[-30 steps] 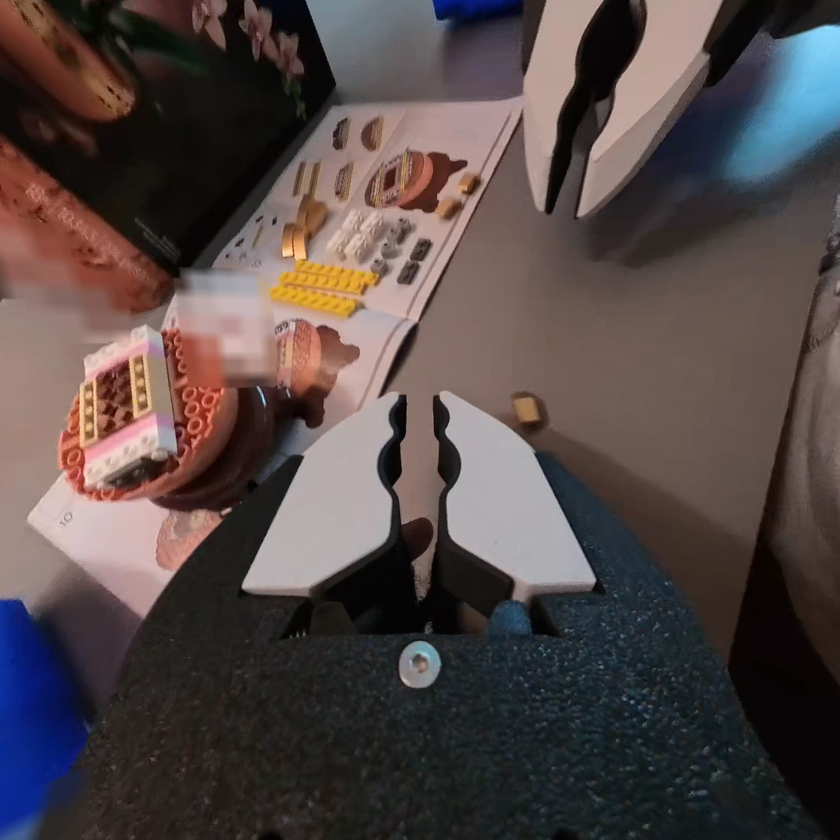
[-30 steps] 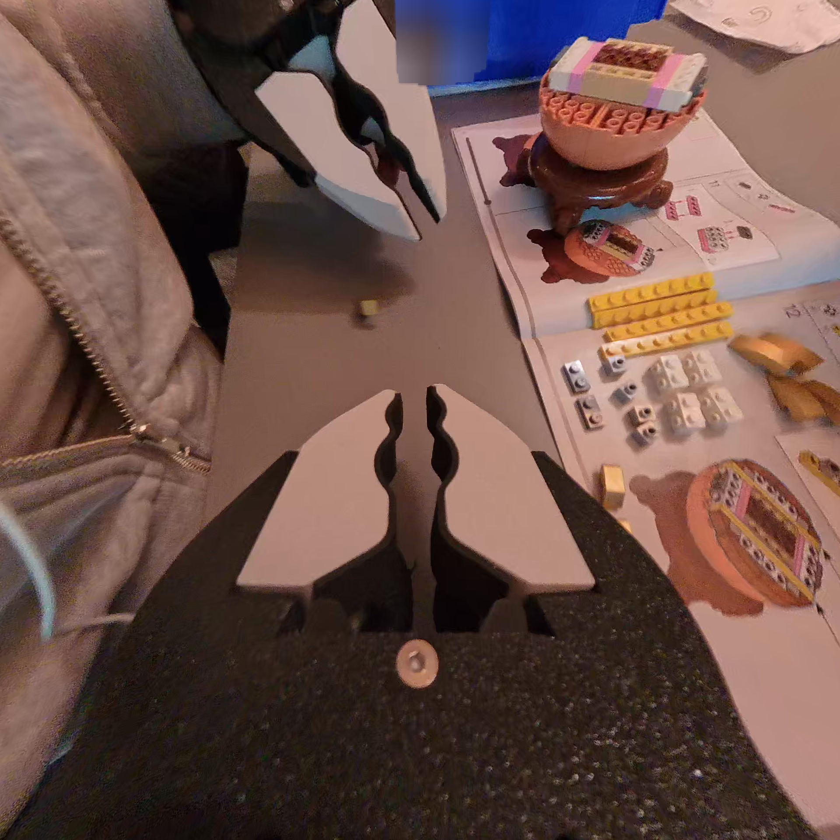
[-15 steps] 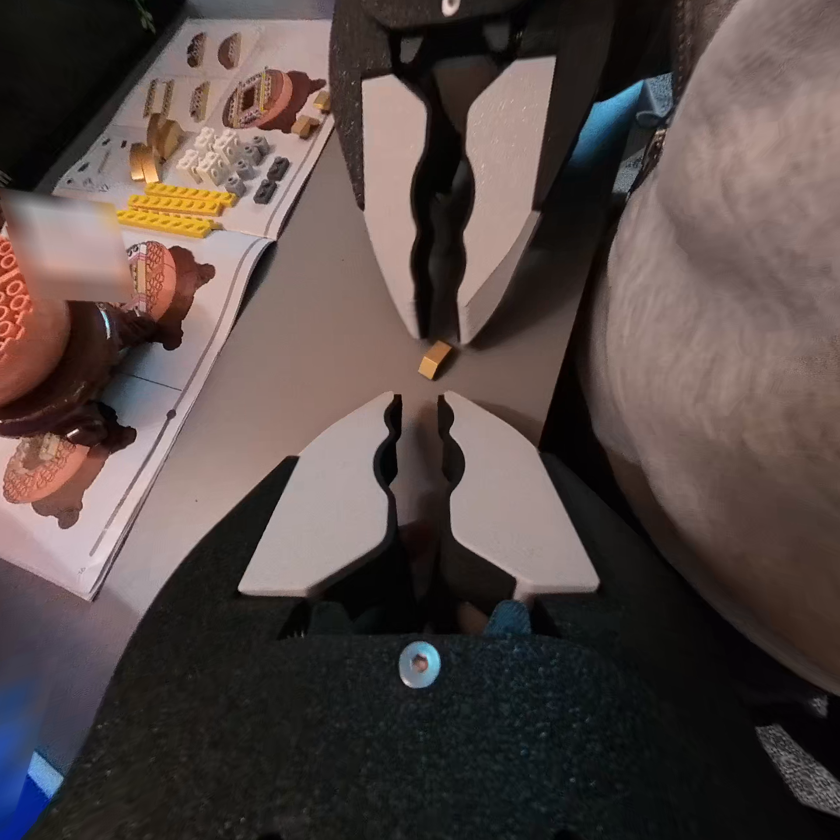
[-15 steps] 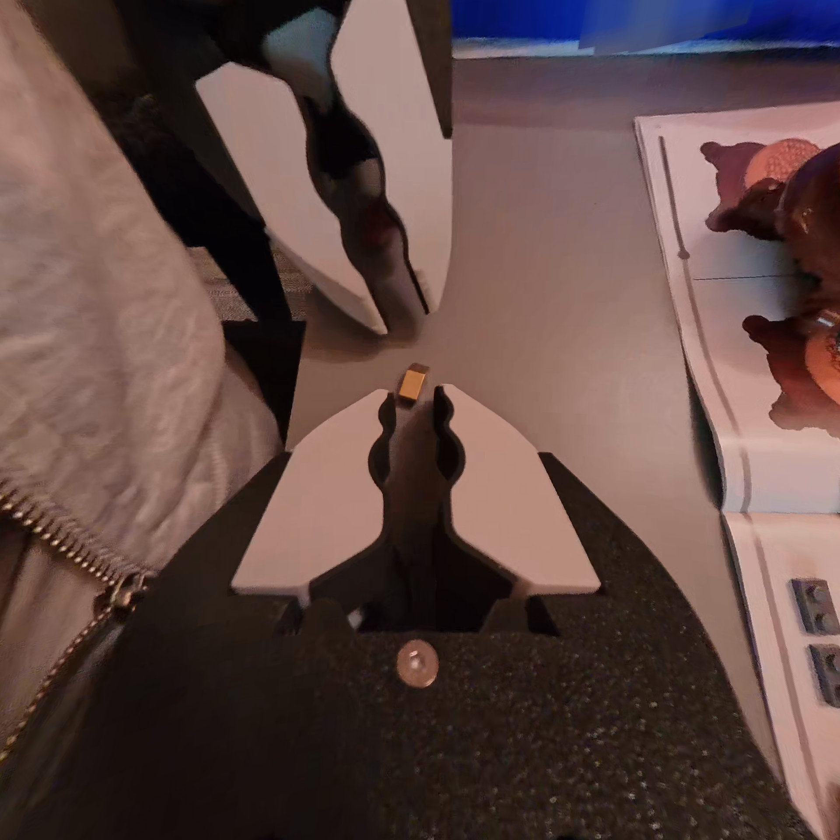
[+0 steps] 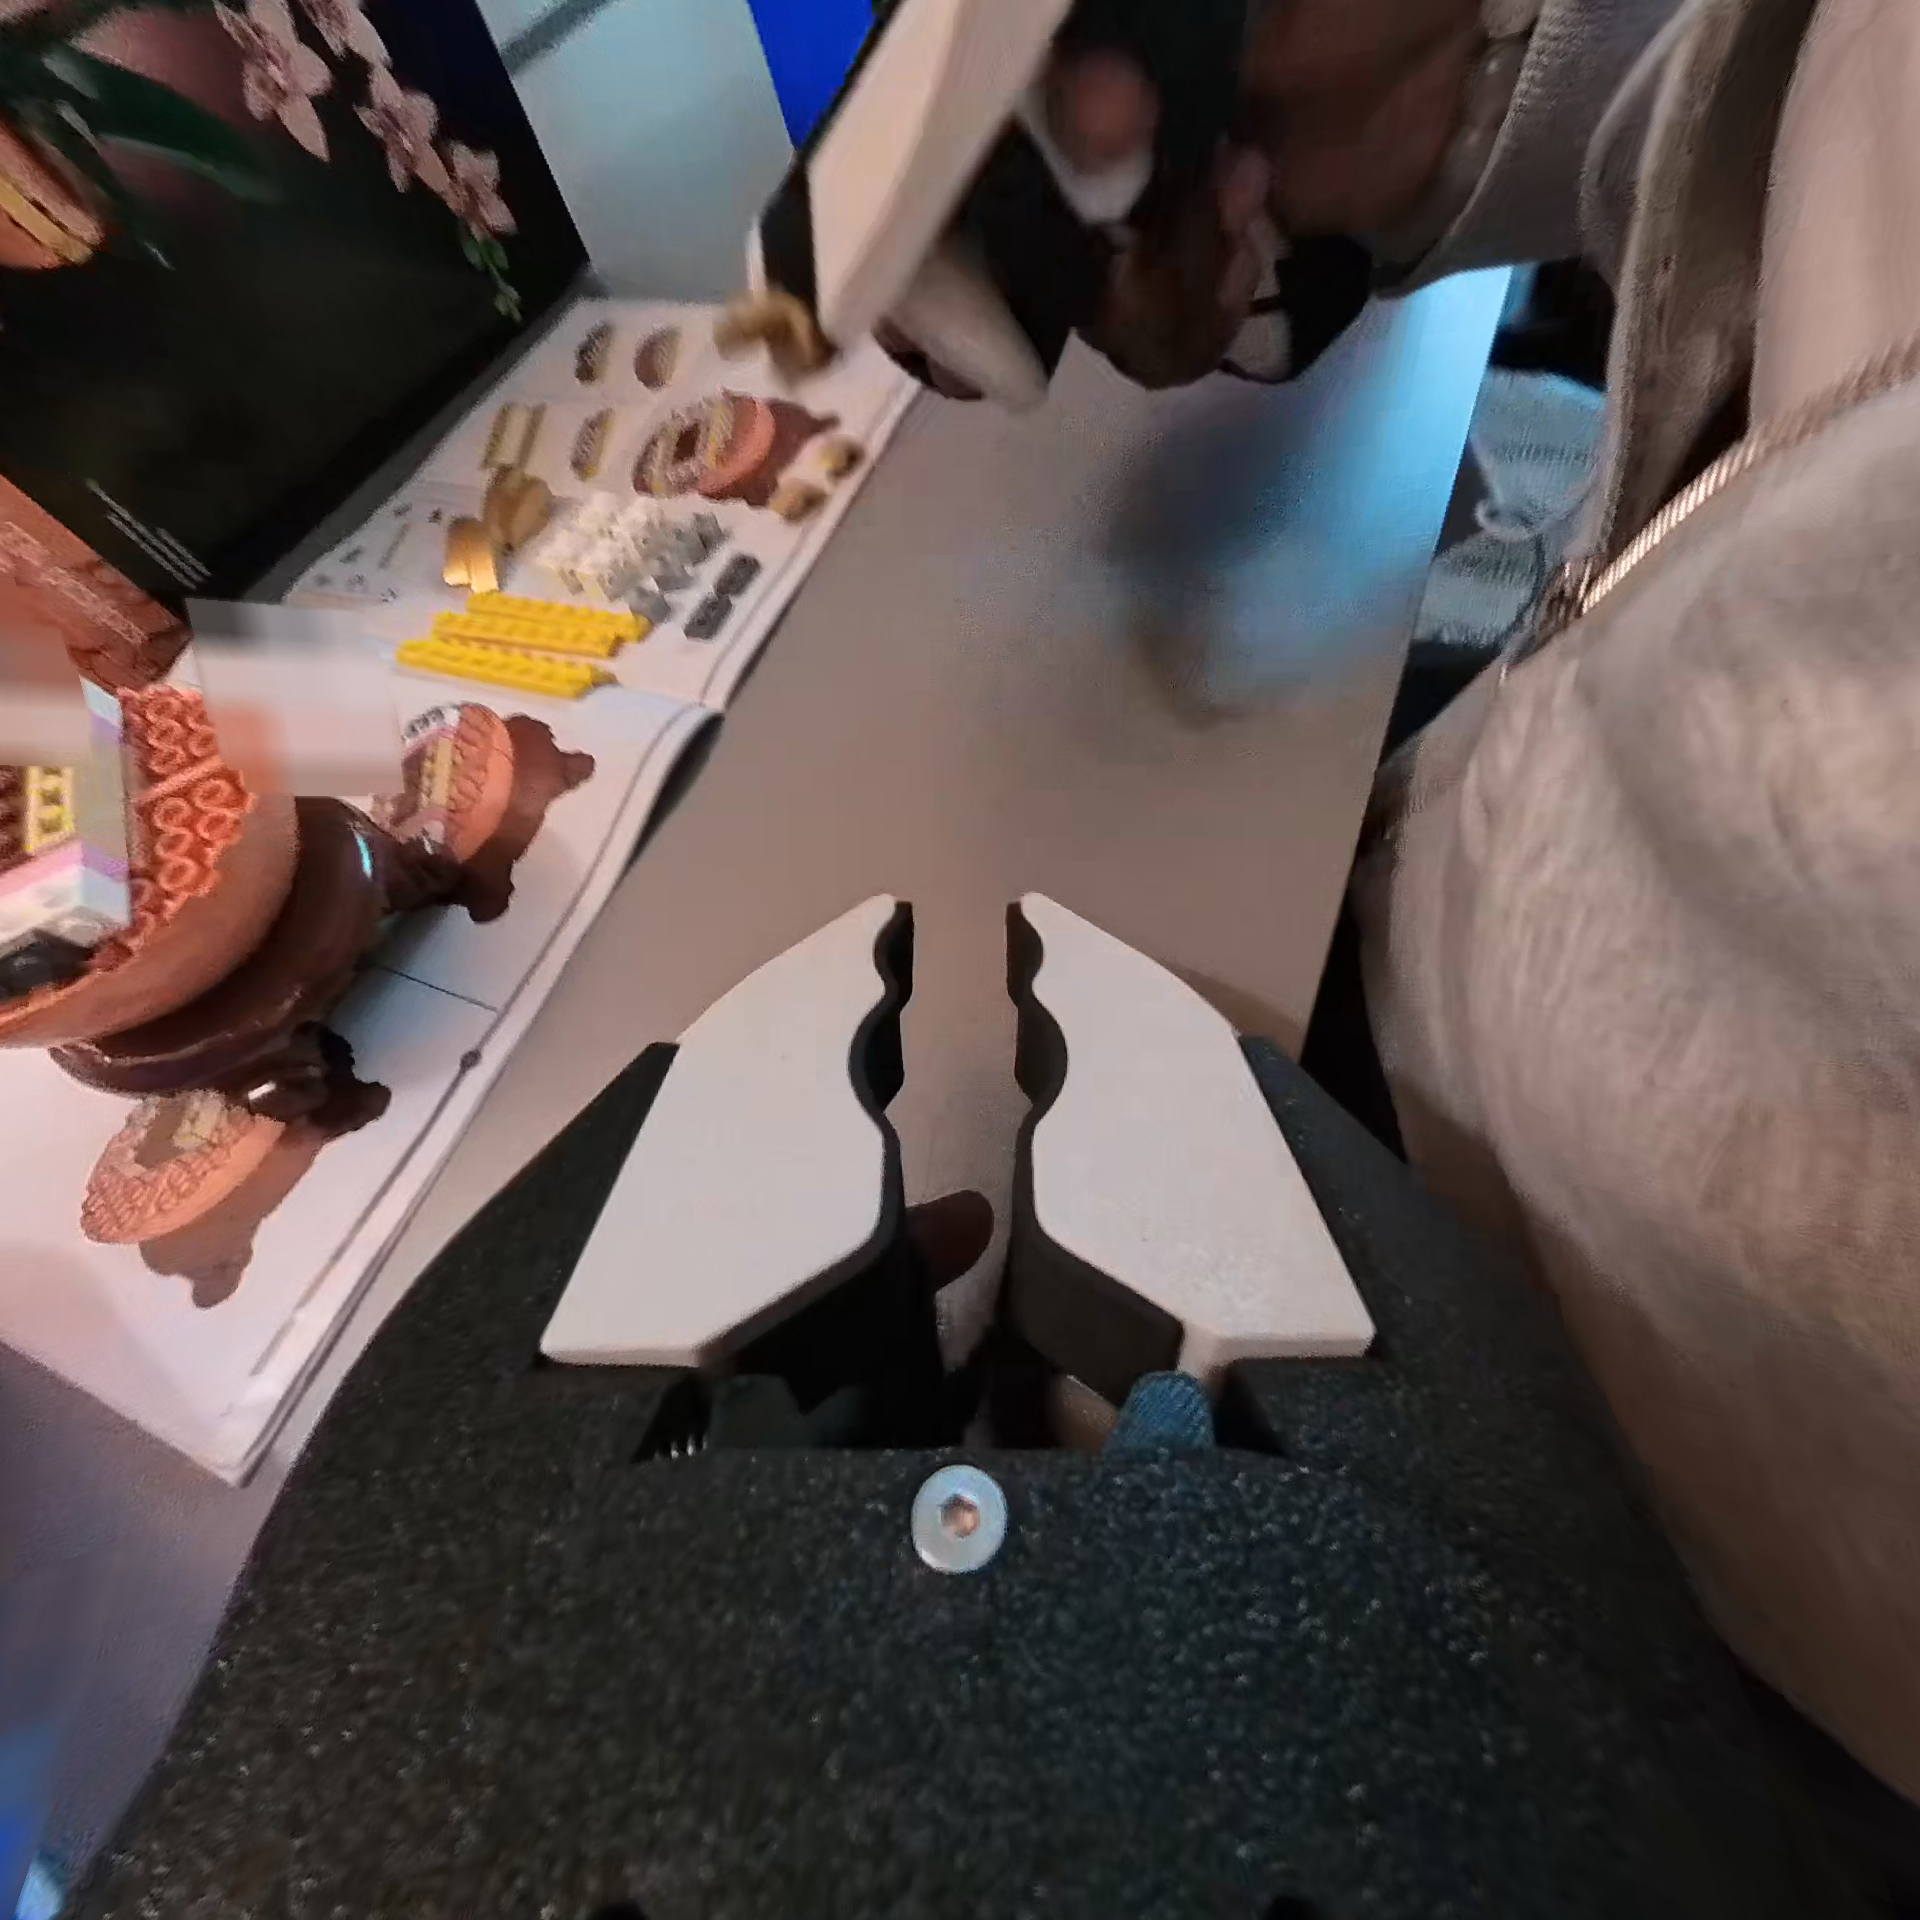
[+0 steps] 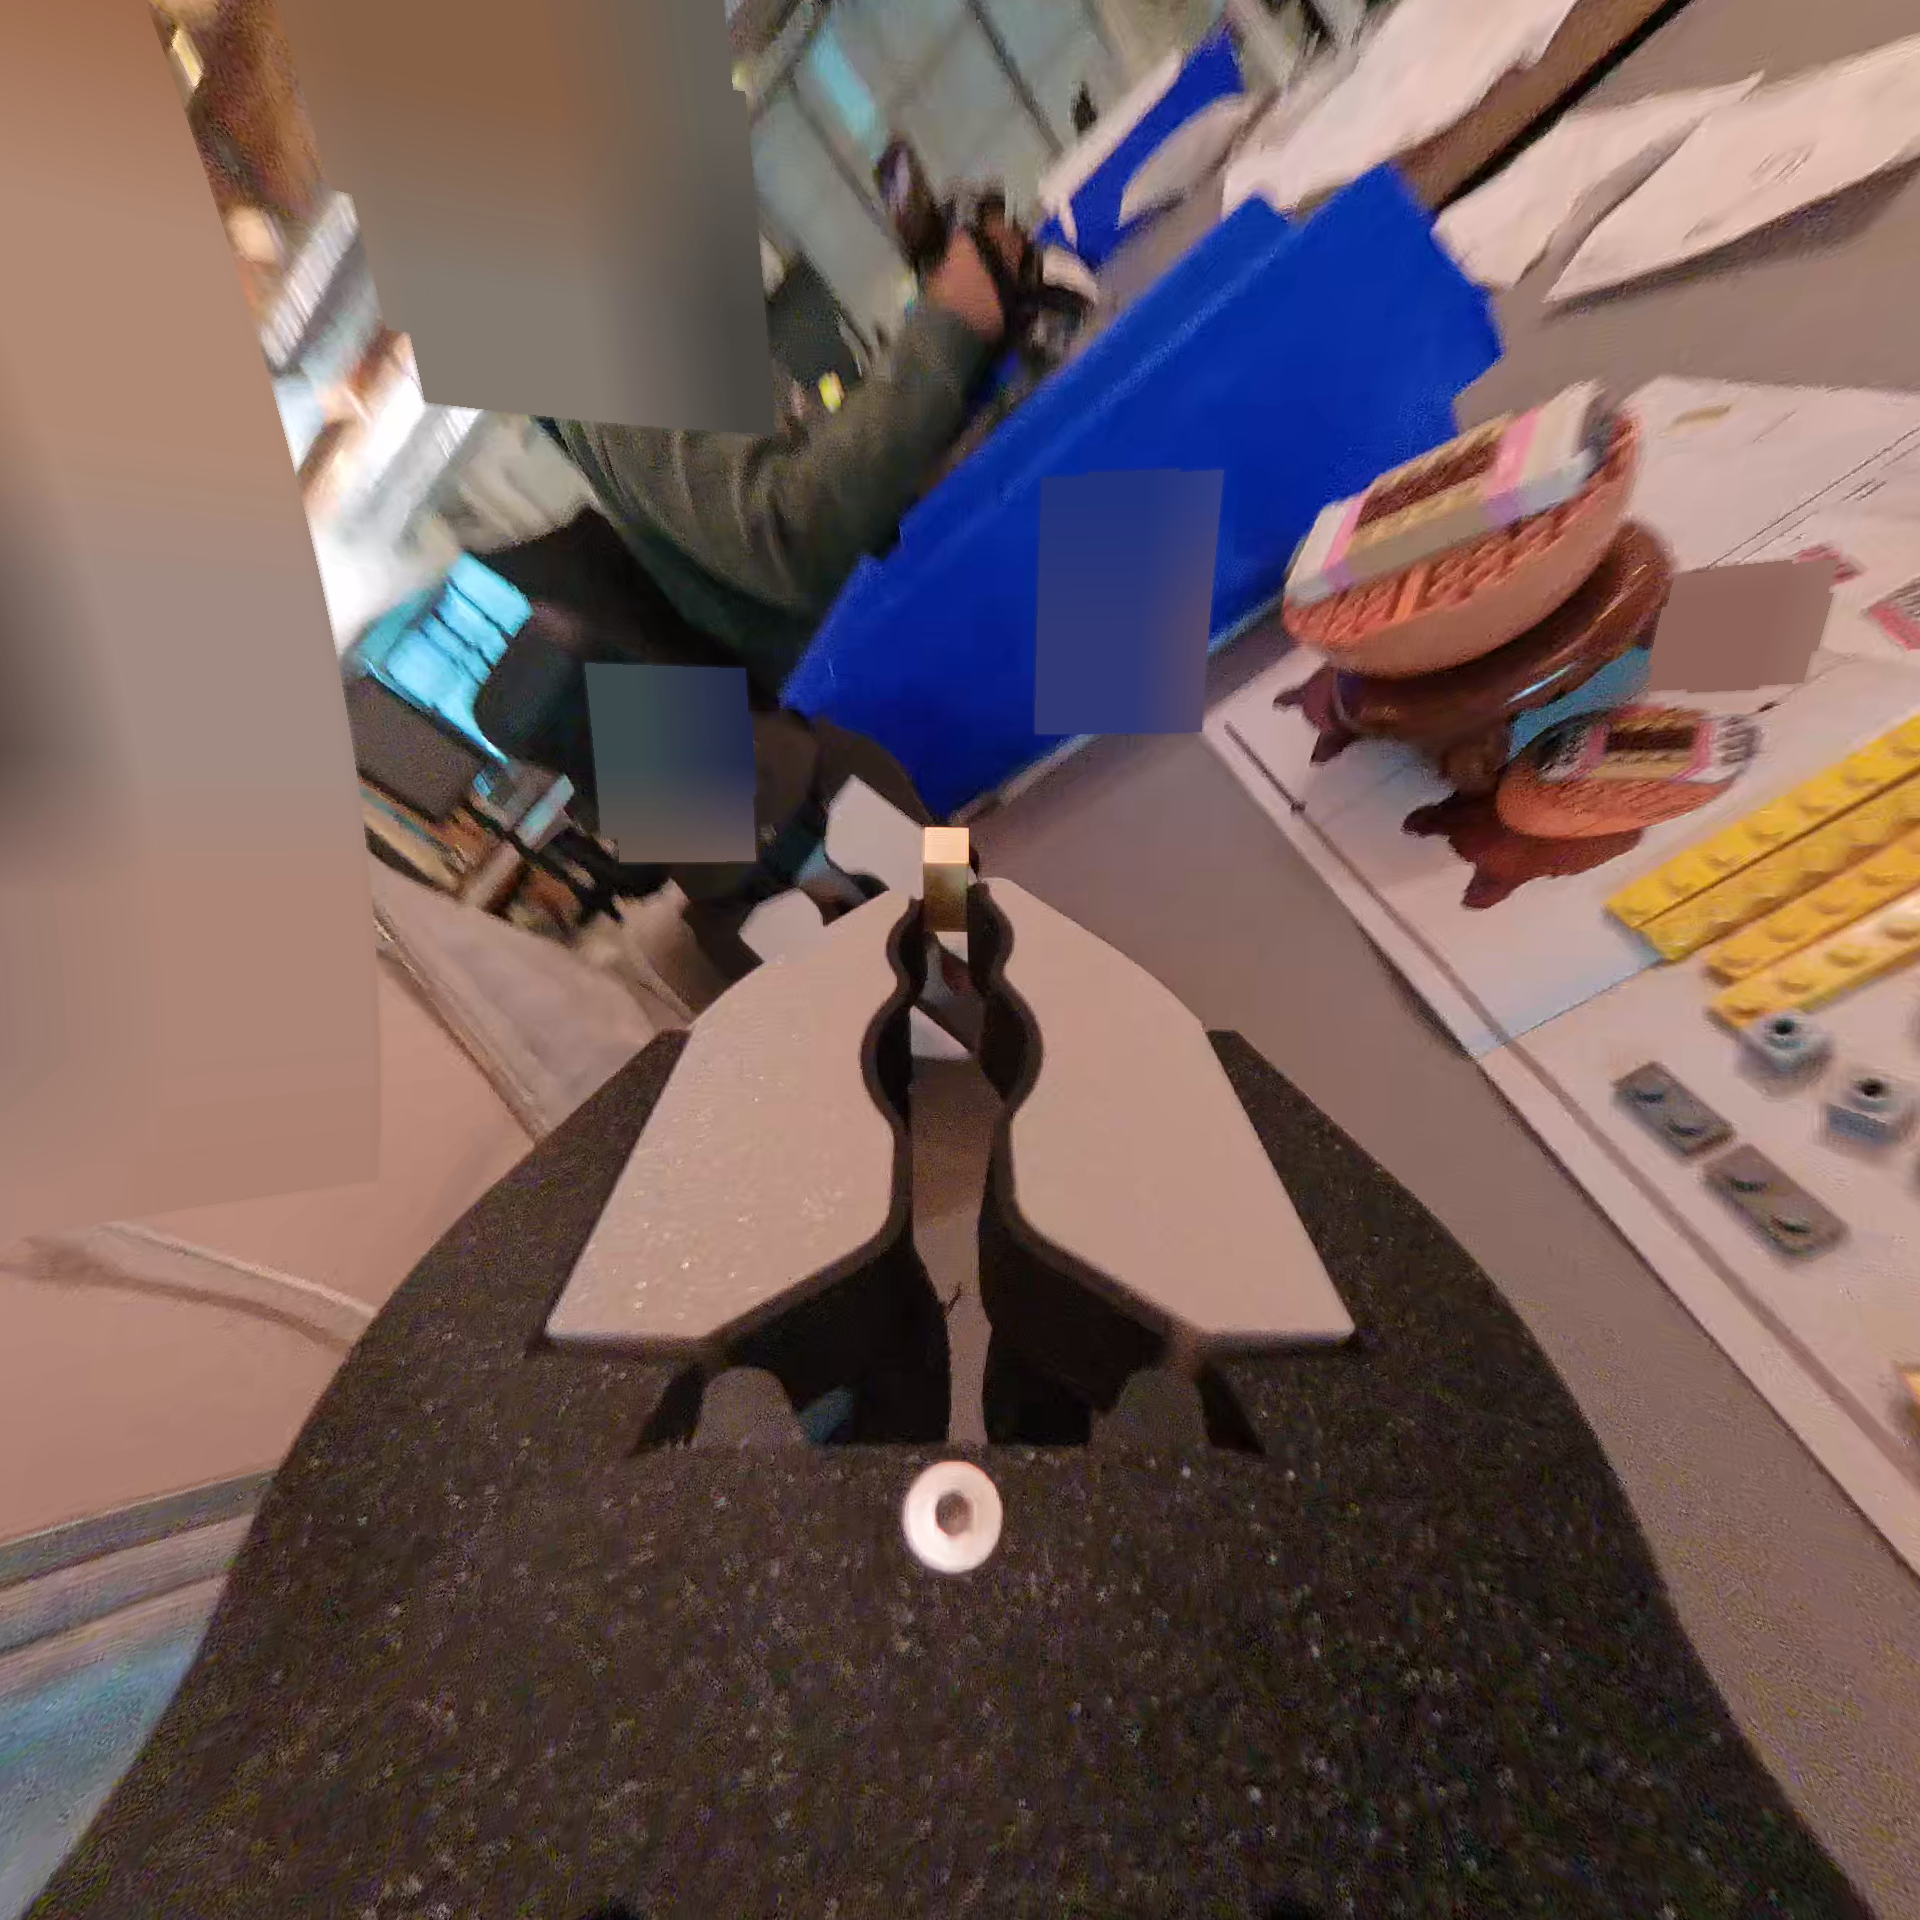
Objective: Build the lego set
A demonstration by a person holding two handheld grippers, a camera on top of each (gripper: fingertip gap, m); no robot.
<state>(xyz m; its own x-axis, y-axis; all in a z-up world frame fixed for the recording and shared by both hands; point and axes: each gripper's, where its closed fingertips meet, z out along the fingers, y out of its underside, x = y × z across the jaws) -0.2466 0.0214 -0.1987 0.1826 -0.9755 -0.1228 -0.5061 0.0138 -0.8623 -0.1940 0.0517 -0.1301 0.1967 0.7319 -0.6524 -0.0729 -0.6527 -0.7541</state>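
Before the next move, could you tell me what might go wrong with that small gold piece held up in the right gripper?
1. The right gripper pinches the gold piece only at its fingertips, most of it sticking out, so it could twist or drop.
2. The left gripper is empty, so nothing steadies the bowl model during pressing; it might tip.

legible text: none | dark box (image 5: pixel 260 343): small pale print, too blurred to read | open instruction booklet (image 5: pixel 436 997): printed marks too small and smeared to make out
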